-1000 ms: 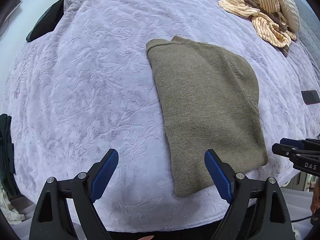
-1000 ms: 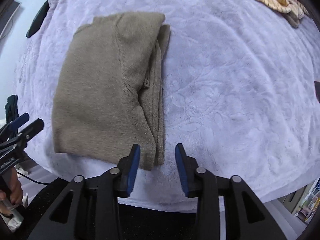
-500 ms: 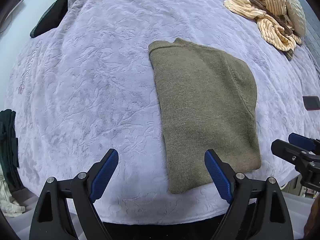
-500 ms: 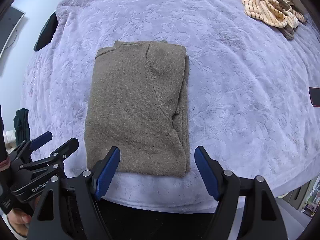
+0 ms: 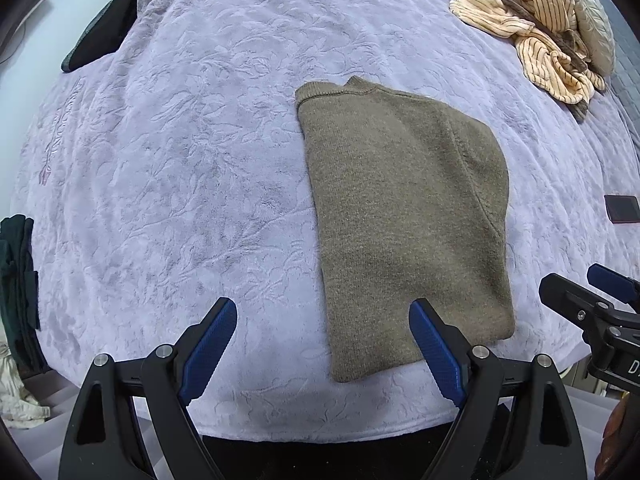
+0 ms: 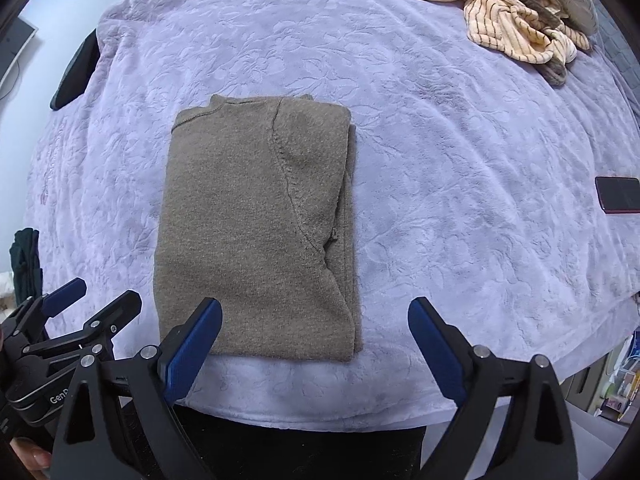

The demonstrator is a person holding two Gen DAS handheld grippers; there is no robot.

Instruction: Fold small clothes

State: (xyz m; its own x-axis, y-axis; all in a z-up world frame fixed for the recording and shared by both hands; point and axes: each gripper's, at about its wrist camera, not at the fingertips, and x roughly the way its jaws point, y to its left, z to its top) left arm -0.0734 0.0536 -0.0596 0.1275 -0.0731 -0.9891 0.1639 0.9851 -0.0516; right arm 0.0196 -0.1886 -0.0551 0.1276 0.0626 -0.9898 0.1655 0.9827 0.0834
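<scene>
An olive-brown knit sweater (image 5: 404, 216) lies folded into a long rectangle on the lavender blanket (image 5: 180, 160); it also shows in the right wrist view (image 6: 256, 232). My left gripper (image 5: 324, 344) is open and empty, above the bed's near edge, just left of the sweater's near end. My right gripper (image 6: 314, 344) is open and empty, above the sweater's near right corner. Each gripper shows at the edge of the other's view, the right one (image 5: 588, 312) and the left one (image 6: 72, 320).
A heap of cream striped clothes (image 5: 536, 28) lies at the far right of the bed, also in the right wrist view (image 6: 508, 12). A dark phone (image 6: 618, 199) lies at the right edge. A dark pillow (image 5: 100, 36) sits far left. Dark garments (image 5: 18, 280) hang off the left side.
My right gripper has opened wide and pulled back from the sweater's near edge. Both grippers have drawn back and up a little. The sweater stays flat.
</scene>
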